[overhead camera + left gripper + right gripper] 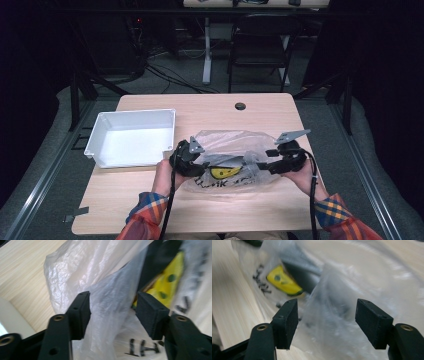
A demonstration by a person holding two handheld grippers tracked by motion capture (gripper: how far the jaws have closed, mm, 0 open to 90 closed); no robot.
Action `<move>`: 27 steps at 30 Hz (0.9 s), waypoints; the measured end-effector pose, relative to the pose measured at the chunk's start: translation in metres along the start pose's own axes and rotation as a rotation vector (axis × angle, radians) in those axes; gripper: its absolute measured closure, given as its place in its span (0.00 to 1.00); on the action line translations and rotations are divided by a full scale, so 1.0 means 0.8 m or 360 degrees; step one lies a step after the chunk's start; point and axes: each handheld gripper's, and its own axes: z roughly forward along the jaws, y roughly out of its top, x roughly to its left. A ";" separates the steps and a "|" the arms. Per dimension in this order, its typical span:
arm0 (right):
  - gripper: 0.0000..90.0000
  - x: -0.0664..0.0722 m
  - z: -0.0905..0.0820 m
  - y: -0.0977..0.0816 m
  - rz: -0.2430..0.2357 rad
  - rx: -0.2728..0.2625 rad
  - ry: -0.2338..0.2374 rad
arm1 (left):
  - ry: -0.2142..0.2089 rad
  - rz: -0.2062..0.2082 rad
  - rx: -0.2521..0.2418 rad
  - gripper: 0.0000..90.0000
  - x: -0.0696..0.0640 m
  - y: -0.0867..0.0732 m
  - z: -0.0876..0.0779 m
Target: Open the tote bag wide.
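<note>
A clear plastic bag (235, 142) with black lettering lies on the wooden table (150, 200). Inside it is a yellow-and-black object (223, 172). My left gripper (200, 166) is at the bag's left end and my right gripper (269, 165) at its right end, both pointing inward. In the left gripper view the jaws (112, 307) stand apart with a fold of the bag (82, 270) between them, and the yellow object (170, 282) lies beyond. The right gripper (327, 315) is also open, with loose film of the bag (362, 277) between its pads and the yellow object (282, 280) farther off.
A white rectangular tray (135, 114) sits on the table's left half, close to my left hand; its corner (10, 317) shows in the left gripper view. A cable hole (240, 106) is near the far edge. A chair (260, 45) stands beyond the table.
</note>
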 end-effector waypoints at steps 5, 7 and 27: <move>0.71 0.014 0.031 -0.009 -0.0057 0.0178 -0.0145 | 0.0069 -0.0052 0.0081 0.75 0.008 -0.003 0.026; 0.87 0.012 0.037 -0.014 -0.0046 0.0200 -0.0180 | 0.0083 -0.0092 0.0089 0.84 0.013 -0.005 0.033; 1.00 -0.052 0.059 -0.057 0.0131 0.0540 -0.0453 | 0.0255 -0.0200 0.0442 1.00 0.023 -0.020 0.085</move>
